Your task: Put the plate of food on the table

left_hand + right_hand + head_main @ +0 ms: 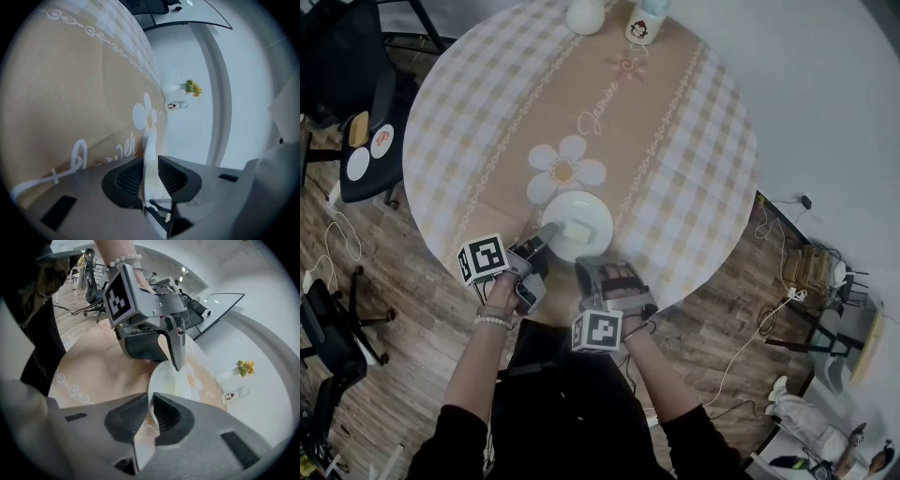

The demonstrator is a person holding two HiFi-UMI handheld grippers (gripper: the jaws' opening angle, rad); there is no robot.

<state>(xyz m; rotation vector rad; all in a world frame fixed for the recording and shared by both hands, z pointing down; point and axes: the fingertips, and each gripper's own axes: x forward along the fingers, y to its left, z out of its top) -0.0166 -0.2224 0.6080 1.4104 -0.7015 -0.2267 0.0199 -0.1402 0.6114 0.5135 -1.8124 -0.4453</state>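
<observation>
Down by the table's (694, 141) near edge is the white plate (581, 217), one pale square chunk of food (577, 230) on it. Left gripper (546, 232) is clamped on its left rim, and right gripper (591, 266) pinches the near rim. Far side has a vase (586, 16) holding flowers (244, 366), plus a mug (644, 28).

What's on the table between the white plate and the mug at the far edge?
Nothing stands there: the head view shows only bare tablecloth, with its printed daisy and lettering, between the plate and the mug.
</observation>
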